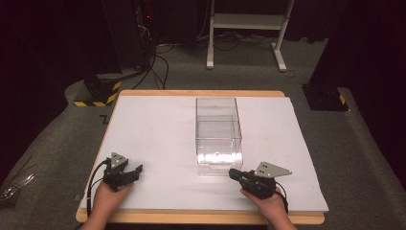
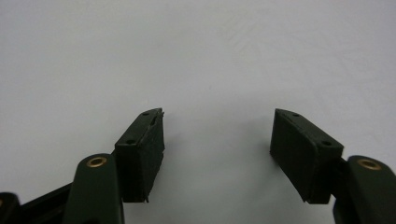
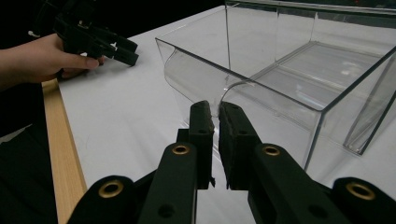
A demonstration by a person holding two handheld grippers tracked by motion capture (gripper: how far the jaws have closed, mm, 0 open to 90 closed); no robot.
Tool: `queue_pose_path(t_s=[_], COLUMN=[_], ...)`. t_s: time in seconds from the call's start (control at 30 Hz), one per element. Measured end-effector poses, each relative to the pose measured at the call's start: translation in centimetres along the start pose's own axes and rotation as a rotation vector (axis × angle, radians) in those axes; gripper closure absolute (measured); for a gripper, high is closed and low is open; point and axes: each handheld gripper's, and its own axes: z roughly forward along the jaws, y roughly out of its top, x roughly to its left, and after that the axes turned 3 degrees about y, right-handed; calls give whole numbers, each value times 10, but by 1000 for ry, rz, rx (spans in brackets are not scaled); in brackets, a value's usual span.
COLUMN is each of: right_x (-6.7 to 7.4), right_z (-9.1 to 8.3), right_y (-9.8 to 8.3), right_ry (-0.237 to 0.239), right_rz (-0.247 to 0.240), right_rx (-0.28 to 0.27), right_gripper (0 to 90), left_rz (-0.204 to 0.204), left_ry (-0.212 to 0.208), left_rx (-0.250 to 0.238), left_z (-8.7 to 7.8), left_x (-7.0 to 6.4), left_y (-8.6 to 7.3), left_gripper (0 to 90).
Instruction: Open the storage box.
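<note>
A clear plastic bin (image 1: 218, 136) stands upright on the white tabletop (image 1: 158, 143), at the middle of its width and nearer the near edge than the far one. It is a long, open-topped box running from far to near, with see-through walls, a low scooped front lip (image 3: 219, 95) facing the near edge, and nothing inside.

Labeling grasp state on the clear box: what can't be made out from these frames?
- Right gripper view: whether the right gripper pinches the clear box front lip or just sits before it; the jaws hide the contact.
- High view: that contact is too small.
- Left gripper view: left gripper jaw bases are cut off by the bottom edge.
</note>
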Motion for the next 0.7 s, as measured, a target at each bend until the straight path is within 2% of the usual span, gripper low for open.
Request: queue_pose_path(t_s=[0.13,0.3,0.7], right_x=[1,1,-2], right_z=[1,7,19], right_y=[0,2,6], right_ry=[0,9,36], right_rz=[-2,-3,-10], right_rx=[-6,2,21], right_gripper=[812,743,732], left_rz=[0,0,-1], left_ry=[0,0,0], left_rx=[0,0,0], left_z=[0,0,0], left_x=[0,0,0], left_y=[0,0,0], left_gripper=[352,352,352])
